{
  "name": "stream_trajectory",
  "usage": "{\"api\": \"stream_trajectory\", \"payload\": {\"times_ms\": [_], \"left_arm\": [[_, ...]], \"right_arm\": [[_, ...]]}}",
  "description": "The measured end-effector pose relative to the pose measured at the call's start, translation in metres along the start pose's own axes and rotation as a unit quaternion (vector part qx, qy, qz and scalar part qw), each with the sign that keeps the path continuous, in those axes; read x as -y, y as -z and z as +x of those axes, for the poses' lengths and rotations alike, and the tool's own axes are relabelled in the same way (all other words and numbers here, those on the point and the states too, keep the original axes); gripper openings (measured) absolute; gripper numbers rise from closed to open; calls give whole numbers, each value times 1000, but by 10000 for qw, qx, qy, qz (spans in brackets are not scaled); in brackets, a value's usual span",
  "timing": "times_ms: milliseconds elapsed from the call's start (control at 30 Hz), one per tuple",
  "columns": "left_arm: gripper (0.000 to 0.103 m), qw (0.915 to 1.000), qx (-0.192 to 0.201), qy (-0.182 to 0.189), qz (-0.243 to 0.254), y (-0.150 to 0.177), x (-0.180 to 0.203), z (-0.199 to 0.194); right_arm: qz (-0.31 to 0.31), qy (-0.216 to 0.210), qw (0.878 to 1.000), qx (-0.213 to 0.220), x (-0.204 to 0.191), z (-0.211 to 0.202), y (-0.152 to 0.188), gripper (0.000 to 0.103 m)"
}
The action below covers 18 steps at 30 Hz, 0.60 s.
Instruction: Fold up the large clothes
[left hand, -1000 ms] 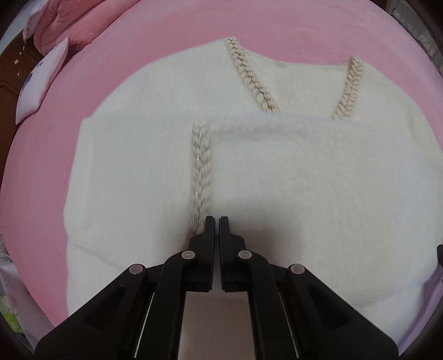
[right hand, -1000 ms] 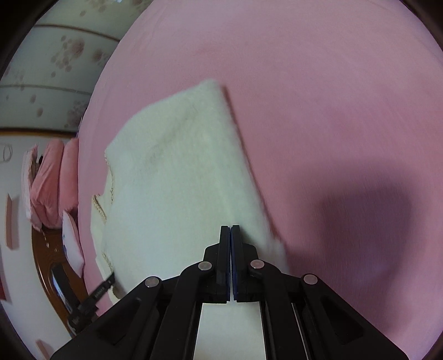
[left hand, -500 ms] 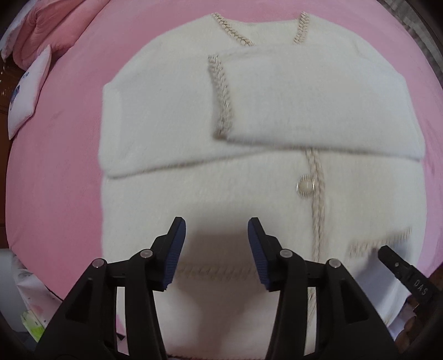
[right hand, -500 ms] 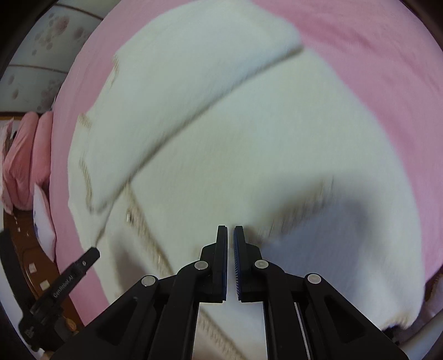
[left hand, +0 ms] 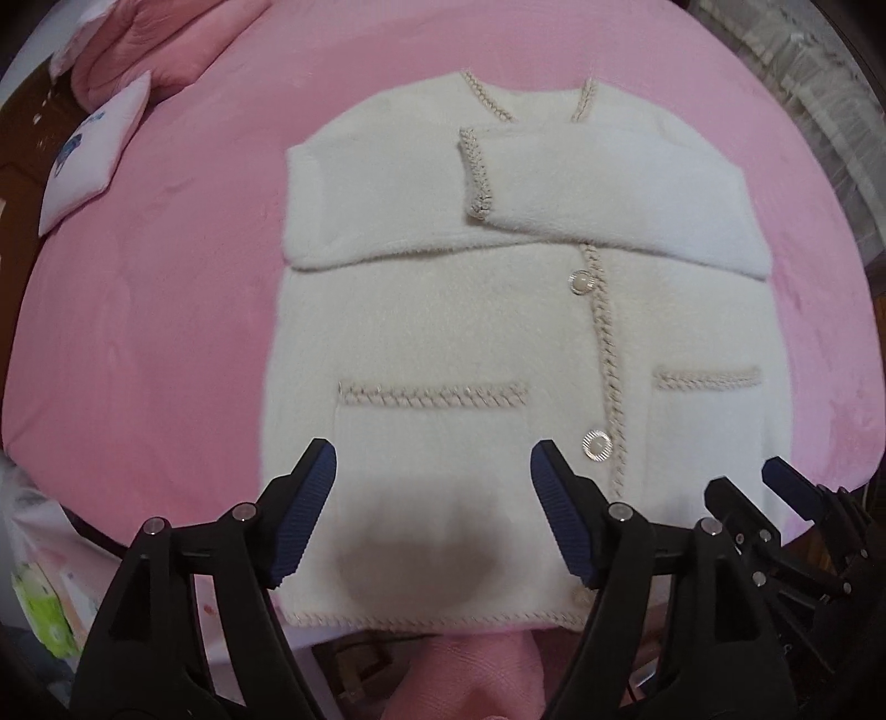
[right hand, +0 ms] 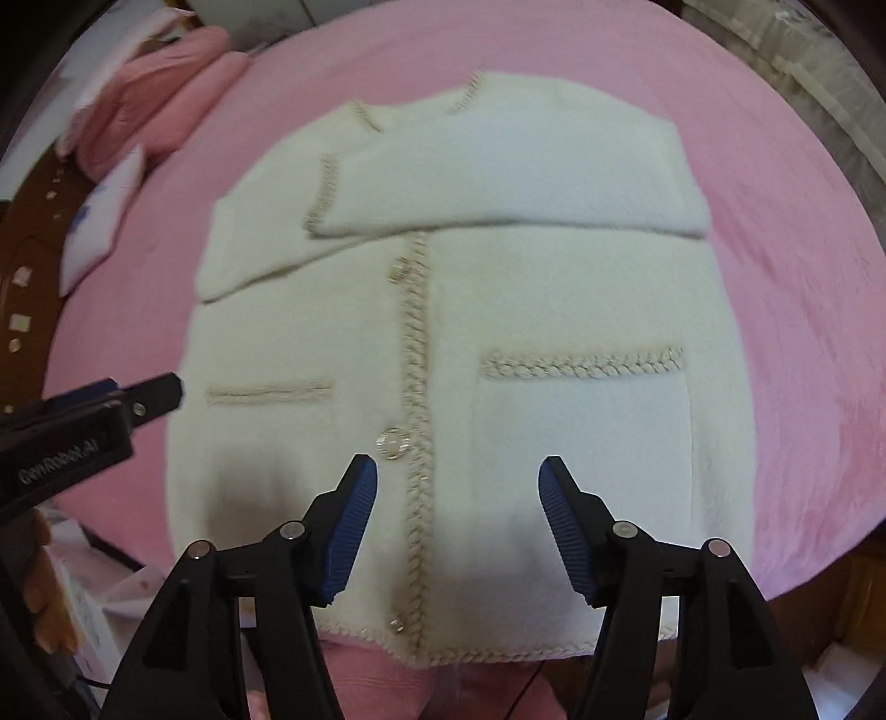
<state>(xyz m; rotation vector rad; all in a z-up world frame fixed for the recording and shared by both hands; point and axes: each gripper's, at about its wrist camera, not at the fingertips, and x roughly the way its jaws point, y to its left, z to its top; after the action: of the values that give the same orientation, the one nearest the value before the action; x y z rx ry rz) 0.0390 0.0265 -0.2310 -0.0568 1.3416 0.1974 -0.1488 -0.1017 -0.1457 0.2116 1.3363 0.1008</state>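
Note:
A cream fluffy cardigan [left hand: 443, 310] with braided trim and pearl buttons lies flat, front up, on the pink bed [left hand: 155, 288]. Both sleeves are folded across its chest, the right one [left hand: 609, 188] on top. My left gripper [left hand: 433, 451] hovers above the left pocket near the hem, its jaws opening with nothing between them. In the right wrist view the cardigan [right hand: 554, 288] fills the middle. My right gripper [right hand: 457, 464] hangs over the button band by the right pocket, its jaws also opening and empty. Each gripper shows at the edge of the other's view [left hand: 775, 476] [right hand: 160, 390].
Pink quilts [left hand: 155, 50] and a white pillow [left hand: 94, 155] lie at the bed's far left corner, beside dark wooden furniture [right hand: 22, 288]. A pale curtain [left hand: 803, 72] hangs at the far right. The bed's near edge runs just below the hem, with clutter [left hand: 39, 603] on the floor.
Both grippers were shut on the sleeves; they have let go, opened, and drawn back and up toward the hem. The right wrist rolled, and the whole cardigan now shows.

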Motion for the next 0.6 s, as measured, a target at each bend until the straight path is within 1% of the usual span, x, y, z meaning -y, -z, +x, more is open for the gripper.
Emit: {"api": "stream_trajectory", "payload": {"times_ms": [33, 67, 100, 167, 233, 267, 300, 400, 467, 533, 600], "left_arm": [[71, 9999, 27, 99, -97, 10, 0, -10], [71, 9995, 61, 218, -232, 22, -2, -19], [71, 9990, 88, 296, -336, 31, -4, -24], [71, 9980, 148, 411, -449, 50, -6, -36], [71, 9982, 168, 412, -411, 64, -5, -42], [71, 9984, 180, 384, -377, 72, -5, -45], [71, 9985, 232, 374, -339, 80, -5, -49], [71, 9984, 279, 422, -250, 100, -8, -59], [71, 9977, 215, 550, -346, 111, -13, -64], [71, 9966, 149, 675, -448, 121, -19, -64], [71, 9960, 116, 691, -557, 130, -26, -62]], "right_arm": [[-6, -80, 9999, 74, -12, -2, 0, 67], [7, -149, 9998, 166, -13, -12, 6, 71], [28, -186, 9995, 268, -30, -3, 4, 75], [103, -192, 9983, 539, -33, -20, 10, 77], [231, -144, 9965, 785, -19, -53, 27, 79], [340, -151, 9953, 895, -11, -64, 34, 82], [480, -194, 9938, 979, -3, -68, 39, 84], [1013, -409, 9880, 1088, 24, -76, 58, 85], [1298, -580, 9834, 1127, 41, -79, 68, 85], [1535, -654, 9791, 1165, 55, -76, 73, 85], [1774, -705, 9740, 1218, 73, -76, 85, 86]]}}
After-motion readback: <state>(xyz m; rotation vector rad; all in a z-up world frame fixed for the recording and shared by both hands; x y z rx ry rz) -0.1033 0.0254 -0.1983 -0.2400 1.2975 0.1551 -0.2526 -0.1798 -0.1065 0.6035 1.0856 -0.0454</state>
